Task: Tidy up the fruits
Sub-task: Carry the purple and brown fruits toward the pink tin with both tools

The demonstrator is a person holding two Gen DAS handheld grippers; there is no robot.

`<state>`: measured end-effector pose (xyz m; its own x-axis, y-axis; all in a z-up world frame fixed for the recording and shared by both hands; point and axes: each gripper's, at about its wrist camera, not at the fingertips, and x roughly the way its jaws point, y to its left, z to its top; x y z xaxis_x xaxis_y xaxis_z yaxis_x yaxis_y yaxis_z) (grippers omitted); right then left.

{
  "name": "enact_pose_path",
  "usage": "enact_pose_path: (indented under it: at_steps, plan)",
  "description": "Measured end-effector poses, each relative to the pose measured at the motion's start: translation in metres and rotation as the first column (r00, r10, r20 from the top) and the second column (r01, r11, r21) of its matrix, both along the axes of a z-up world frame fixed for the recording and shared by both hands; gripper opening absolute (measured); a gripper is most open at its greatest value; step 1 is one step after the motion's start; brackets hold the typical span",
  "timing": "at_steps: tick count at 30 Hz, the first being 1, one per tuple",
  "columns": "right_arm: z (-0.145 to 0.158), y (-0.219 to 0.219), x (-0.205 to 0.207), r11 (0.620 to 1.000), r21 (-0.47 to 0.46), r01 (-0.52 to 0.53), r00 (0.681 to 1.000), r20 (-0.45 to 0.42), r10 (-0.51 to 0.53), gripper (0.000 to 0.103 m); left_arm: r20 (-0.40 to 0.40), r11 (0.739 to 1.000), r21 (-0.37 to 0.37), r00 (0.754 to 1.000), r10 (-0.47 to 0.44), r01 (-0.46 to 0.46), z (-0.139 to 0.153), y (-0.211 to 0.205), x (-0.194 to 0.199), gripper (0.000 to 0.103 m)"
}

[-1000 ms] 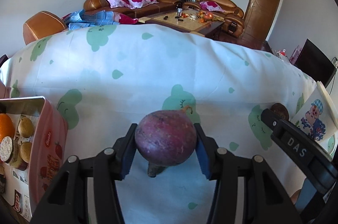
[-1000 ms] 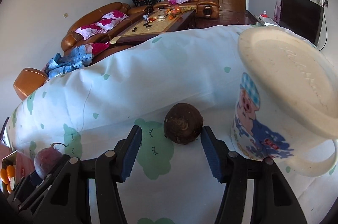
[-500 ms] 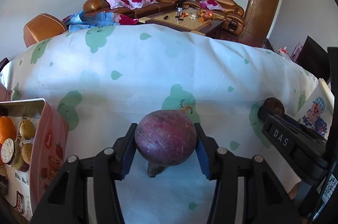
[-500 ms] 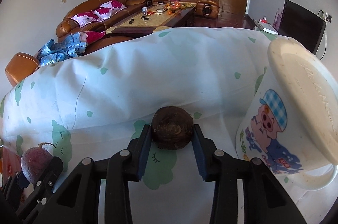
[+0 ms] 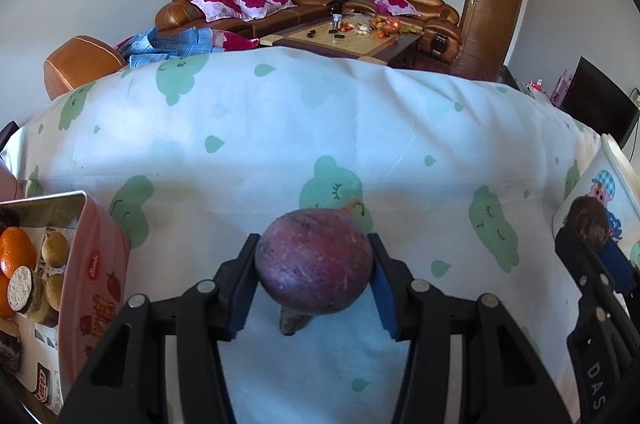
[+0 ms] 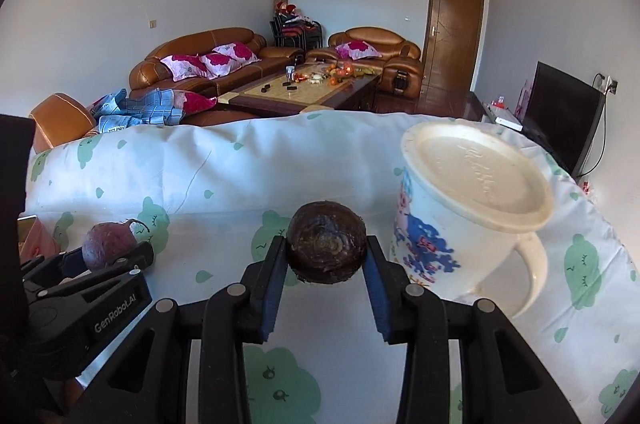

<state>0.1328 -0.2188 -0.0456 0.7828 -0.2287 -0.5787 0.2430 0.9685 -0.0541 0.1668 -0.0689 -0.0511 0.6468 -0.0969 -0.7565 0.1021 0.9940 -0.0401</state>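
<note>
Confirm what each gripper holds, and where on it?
Left gripper clamps the purple fruit across its widest sides. Right gripper clamps the brown fruit across its sides too.

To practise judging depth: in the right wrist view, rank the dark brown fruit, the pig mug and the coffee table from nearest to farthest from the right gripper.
1. Dark brown fruit: clamped in the right gripper.
2. Pig mug: just right, on the cloth.
3. Coffee table: far back, by the sofas.
</note>
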Motion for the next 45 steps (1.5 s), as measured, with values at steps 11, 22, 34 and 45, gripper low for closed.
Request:
enact_pose_path:
  at_steps: [11, 22, 34, 45]
  plan:
    - [0.004, -0.012, -0.038, 0.999, 0.025, 0.03, 0.998, 0.06, -0.032, 0.04, 0.034, 0.995, -0.021, 0.995, -0.095, 0.096, 0.009, -0.019, -0.043, 0.053]
    - [0.009, -0.013, -0.073, 0.999, 0.031, 0.041, 0.993, 0.105, -0.044, 0.04, 0.121, 0.993, -0.01, 0.986, -0.112, 0.114, 0.02, -0.024, -0.088, 0.053]
    - [0.01, -0.003, -0.102, 0.998, 0.051, 0.034, 0.991, 0.125, -0.04, 0.04, 0.181, 0.993, -0.006, 0.977, -0.116, 0.119, 0.027, -0.013, -0.127, 0.053]
    - [0.011, 0.02, -0.126, 1.0, 0.021, 0.021, 0.988, 0.149, -0.024, 0.04, 0.194, 0.993, 0.003, 0.974, -0.113, 0.115, 0.029, 0.003, -0.153, 0.053]
